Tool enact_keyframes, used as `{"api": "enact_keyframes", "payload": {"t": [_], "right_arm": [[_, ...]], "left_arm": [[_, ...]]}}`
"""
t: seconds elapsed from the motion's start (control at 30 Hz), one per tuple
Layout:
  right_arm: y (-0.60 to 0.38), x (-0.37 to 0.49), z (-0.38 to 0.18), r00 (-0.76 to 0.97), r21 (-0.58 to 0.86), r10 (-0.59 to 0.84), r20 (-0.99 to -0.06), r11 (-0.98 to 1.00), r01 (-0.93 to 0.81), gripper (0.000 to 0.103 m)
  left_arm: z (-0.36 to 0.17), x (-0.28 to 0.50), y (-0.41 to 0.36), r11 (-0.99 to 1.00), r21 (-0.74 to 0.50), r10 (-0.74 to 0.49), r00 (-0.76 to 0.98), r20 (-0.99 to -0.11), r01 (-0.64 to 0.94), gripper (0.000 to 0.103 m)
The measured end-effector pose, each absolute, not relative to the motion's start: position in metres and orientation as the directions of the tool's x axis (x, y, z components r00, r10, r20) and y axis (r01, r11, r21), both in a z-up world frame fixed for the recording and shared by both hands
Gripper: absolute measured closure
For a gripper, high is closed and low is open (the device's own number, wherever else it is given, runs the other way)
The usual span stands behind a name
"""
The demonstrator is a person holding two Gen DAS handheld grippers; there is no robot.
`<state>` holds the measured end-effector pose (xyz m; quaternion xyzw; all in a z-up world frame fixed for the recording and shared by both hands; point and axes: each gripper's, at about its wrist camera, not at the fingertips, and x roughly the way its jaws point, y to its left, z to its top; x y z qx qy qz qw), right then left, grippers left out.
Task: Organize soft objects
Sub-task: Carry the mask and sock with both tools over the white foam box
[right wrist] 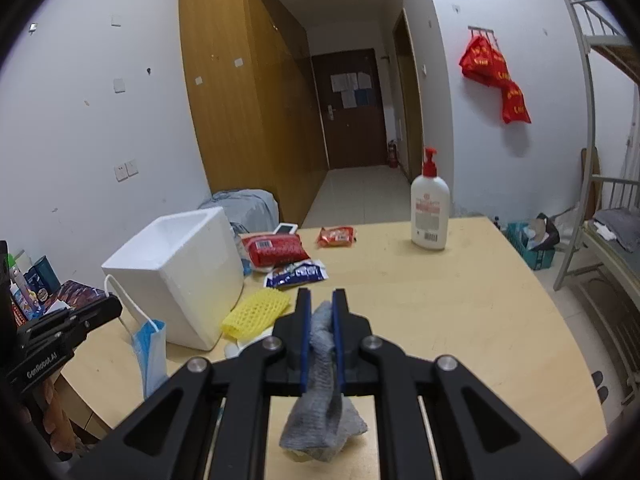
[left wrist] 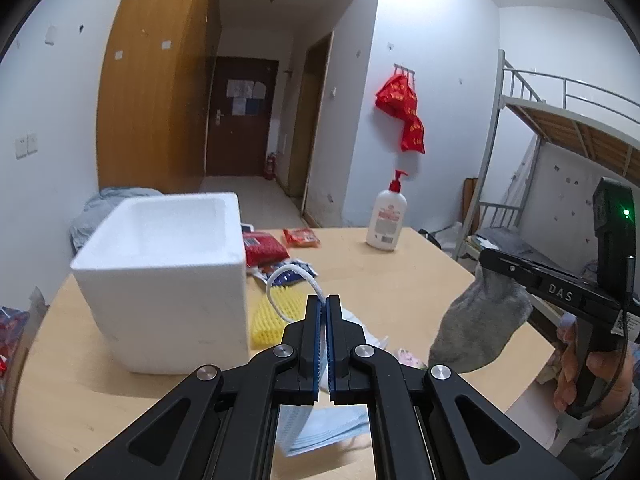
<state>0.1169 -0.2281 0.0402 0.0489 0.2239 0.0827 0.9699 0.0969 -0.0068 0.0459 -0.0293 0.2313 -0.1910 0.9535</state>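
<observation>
Right wrist: sock (right wrist: 322,344) between tongs (right wrist: 321,300)

Left gripper (left wrist: 323,300): black linkage arms, silver pivot screws, blue pads; "GenRobot.AI" on side. Right gripper (right wrist: 321,312): same build, "DAS" marking, black cable, green indicator light, white sticker near handle. Pale sleeve (left wrist: 600,436).

Two wrist fisheyes, close above table (left wrist: 400,280), facing hallway, sharing foam box (right wrist: 180,272)
</observation>
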Motion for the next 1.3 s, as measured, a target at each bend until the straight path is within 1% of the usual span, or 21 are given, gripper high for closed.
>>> {"api": "enact_keyframes", "payload": {"t": [0.57, 1.0, 1.3], "right_arm": [[-0.198, 0.100, 0.049, 0.881, 0.123, 0.269, -0.389, 0.963, -0.240, 0.090], [-0.139, 0.102, 0.050, 0.817, 0.126, 0.429, -0.385, 0.902, -0.414, 0.090], [-0.106, 0.109, 0.052, 0.774, 0.119, 0.500, -0.389, 0.860, -0.496, 0.090]], "left_arm": [[0.059, 0.072, 0.007, 0.950, -0.098, -0.309, 0.861, -0.404, 0.295, 0.101], [0.061, 0.050, 0.047, 0.985, -0.078, -0.175, 0.901, -0.398, 0.156, 0.101], [0.065, 0.040, 0.074, 0.994, -0.081, -0.105, 0.912, -0.396, 0.080, 0.101]]}}
